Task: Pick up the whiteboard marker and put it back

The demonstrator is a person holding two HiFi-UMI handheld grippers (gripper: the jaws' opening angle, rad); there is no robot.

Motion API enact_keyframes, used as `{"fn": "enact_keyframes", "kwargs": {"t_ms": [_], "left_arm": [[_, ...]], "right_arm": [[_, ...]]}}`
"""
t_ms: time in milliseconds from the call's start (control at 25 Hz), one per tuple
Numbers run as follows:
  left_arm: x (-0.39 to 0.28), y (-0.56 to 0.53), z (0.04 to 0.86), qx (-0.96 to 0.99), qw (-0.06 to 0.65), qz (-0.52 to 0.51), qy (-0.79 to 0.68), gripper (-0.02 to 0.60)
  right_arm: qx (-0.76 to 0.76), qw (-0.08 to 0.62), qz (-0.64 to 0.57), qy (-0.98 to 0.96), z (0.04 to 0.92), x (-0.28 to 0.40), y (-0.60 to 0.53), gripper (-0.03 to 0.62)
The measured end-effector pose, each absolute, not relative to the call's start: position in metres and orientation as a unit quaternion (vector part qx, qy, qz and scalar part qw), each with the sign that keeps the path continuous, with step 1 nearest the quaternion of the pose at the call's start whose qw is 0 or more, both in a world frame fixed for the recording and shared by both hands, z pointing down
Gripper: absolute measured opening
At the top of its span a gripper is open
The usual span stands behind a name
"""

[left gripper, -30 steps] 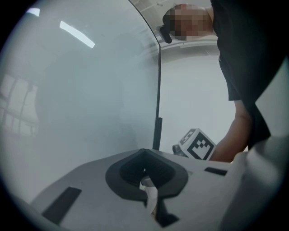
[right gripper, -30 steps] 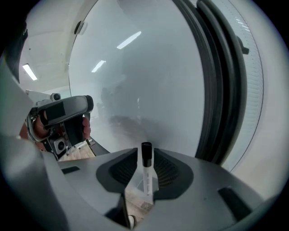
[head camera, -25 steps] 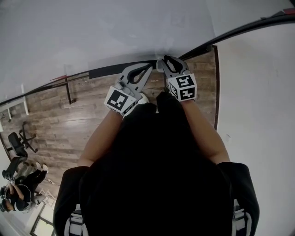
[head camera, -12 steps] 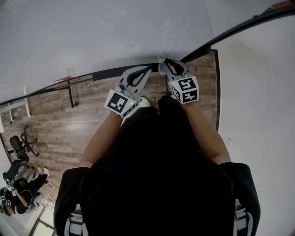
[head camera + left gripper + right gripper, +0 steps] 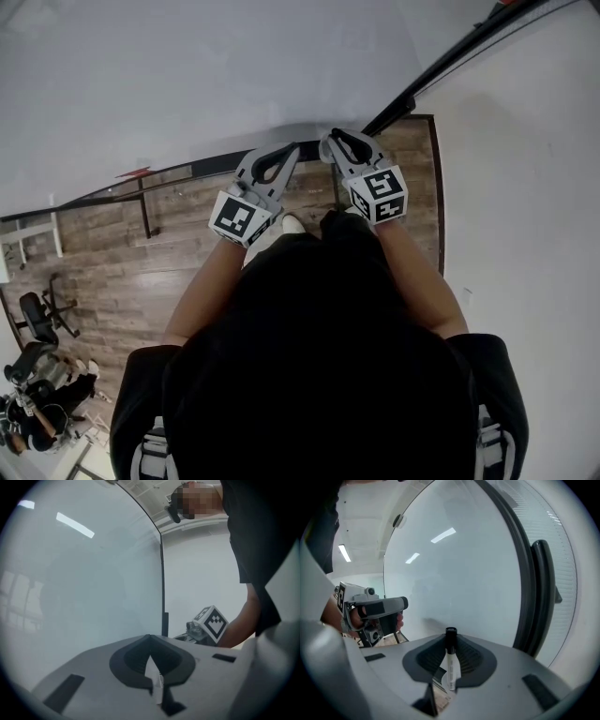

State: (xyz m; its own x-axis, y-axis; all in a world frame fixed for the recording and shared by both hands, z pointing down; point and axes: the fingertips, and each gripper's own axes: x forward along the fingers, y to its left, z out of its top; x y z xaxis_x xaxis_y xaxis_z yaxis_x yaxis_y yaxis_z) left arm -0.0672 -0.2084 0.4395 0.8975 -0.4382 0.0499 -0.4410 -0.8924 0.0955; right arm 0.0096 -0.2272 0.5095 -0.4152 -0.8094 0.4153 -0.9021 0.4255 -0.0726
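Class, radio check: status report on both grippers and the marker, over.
Left gripper shut, empty. Right gripper just closed on whiteboard marker. Whiteboard right ahead.

I stand on a brown wood floor (image 5: 141, 272). A big white board (image 5: 187, 75) is in front of me. A black chair (image 5: 37, 309) sits to my left.

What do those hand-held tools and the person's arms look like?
The left tool and right tool are light grey plastic with black padded jaws curving into loops. Each carries a white cube printed with black square markers. The person wears a black short-sleeved shirt.
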Motion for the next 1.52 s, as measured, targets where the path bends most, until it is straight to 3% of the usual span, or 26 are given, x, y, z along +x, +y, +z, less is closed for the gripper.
{"fn": "enact_keyframes", "kwargs": {"t_ms": [1120, 1520], "left_arm": [[-0.067, -0.171, 0.332, 0.982, 0.015, -0.015, -0.189, 0.005], [-0.063, -0.154, 0.33, 0.985, 0.006, -0.007, -0.17, 0.005]], "right_arm": [[0.454, 0.096, 0.035, -0.885, 0.335, -0.009, -0.166, 0.063], [0.454, 0.082, 0.045, -0.886, 0.333, -0.003, -0.142, 0.063]]}}
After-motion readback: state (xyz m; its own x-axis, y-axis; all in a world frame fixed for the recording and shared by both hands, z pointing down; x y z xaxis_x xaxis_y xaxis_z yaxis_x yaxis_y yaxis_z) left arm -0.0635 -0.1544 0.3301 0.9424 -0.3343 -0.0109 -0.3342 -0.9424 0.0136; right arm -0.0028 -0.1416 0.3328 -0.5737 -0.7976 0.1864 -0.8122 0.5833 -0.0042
